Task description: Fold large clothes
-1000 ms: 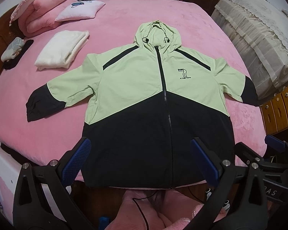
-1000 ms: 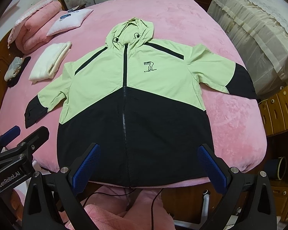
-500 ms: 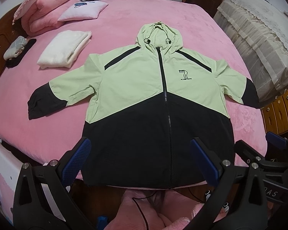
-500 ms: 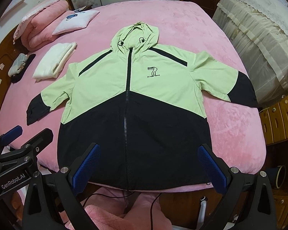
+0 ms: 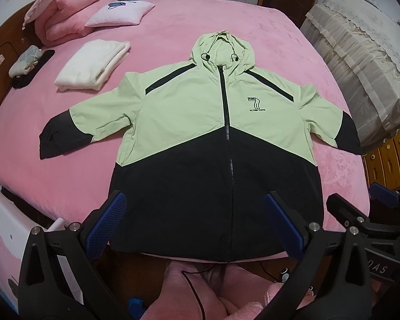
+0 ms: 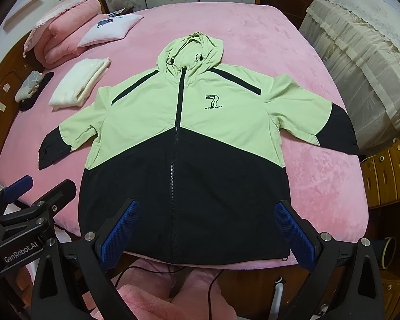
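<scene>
1. Both pairs of blue-padded fingers are spread wide and grip nothing: the left gripper (image 5: pixel 194 224) and the right gripper (image 6: pixel 208 229) hang at the near edge of the bed, side by side, just above the jacket's black hem.
2. Over the last second the only change is a small shift of view: in both cameras the hooded jacket (image 5: pixel 221 138) now sits a little lower and nearer than it did, so the grippers have tipped or eased slightly toward it. The gap between the fingers is as wide as it was.
3. The jacket itself has not moved. It lies face up, zipped, flat on the pink bedspread (image 6: pixel 266 34), hood at the far end, hem at the near edge, left sleeve (image 5: pixel 66 133) and right sleeve (image 6: pixel 328 122) spread out to the sides.
4. I read this as folding not yet begun: nothing is creased over, and the approach is only starting.
5. To the far left, well apart from the jacket, lie a folded white towel (image 5: pixel 93 65), a white cushion (image 5: pixel 120 13) and a rolled pink quilt (image 5: pixel 66 8).
6. A sleeve is probably the first thing to bring in across the body.
</scene>
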Motion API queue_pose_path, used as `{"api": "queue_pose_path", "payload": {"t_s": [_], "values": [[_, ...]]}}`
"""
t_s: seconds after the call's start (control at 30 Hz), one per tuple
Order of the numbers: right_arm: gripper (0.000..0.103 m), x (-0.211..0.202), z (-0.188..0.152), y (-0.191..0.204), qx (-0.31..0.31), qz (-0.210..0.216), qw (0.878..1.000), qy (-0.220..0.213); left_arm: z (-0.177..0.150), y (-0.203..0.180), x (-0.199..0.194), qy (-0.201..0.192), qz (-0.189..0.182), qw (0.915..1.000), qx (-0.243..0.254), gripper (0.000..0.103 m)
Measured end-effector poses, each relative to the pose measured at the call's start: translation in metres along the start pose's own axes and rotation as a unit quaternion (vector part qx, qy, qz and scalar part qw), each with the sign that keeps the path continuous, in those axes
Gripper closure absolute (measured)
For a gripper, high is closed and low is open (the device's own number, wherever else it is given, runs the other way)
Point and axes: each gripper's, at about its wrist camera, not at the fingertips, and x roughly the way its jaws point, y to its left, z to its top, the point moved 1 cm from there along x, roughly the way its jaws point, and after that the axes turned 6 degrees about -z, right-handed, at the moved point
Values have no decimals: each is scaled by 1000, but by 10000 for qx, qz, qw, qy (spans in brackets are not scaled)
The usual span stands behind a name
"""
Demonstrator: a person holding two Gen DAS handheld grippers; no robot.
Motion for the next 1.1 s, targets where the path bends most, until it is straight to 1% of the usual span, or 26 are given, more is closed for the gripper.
{"api": "queue_pose_path", "payload": {"t_s": [0.17,0.27,0.3,0.4,0.43,0.47,0.53,0.6,0.63,0.7,0.77,0.87,0.97,1.0,1.07,1.1], "values": [[1,-3,-3,-9,-89,50,9999,-52,-10,-7,1,20,-10,9999,-148,2],[1,-2,-6,-13,-231,123,9997,-35,-20,-10,5,164,-112,9994,-293,8],[1,-1,-6,-14,-274,149,9995,-26,-23,-8,7,213,-140,9990,-375,8],[1,3,-3,-11,-425,264,9987,-25,-33,4,10,305,-141,9970,-704,8],[1,6,-1,-8,-489,297,9984,-21,-38,12,11,351,-160,9953,-888,8],[1,8,1,-3,-568,362,9977,-26,-42,21,12,379,-170,9936,-1054,8],[1,12,4,10,-737,482,9961,-36,-52,45,14,432,-173,9871,-1530,8],[1,18,7,28,-928,609,9938,-22,-63,73,15,445,-239,9766,-2092,8],[1,23,9,38,-1022,673,9925,-3,-69,88,15,401,-330,9691,-2411,9],[1,34,13,59,-1192,775,9898,53,-79,119,15,241,-475,9562,-2880,10],[1,45,13,81,-1318,719,9886,123,-84,147,20,182,-485,9445,-3243,10],[2,61,16,115,-1465,643,9869,190,-82,195,40,307,-547,9246,-3757,10],[3,74,23,158,-1579,545,9859,91,-79,252,64,407,-707,8971,-4342,11],[3,78,26,174,-1583,543,9859,40,-76,274,74,427,-707,8880,-4524,11],[3,86,32,207,-1529,553,9867,-56,-69,314,92,445,-607,8745,-4791,11],[3,89,35,221,-1486,563,9873,-72,-66,339,102,385,-515,8661,-4956,11]]}}
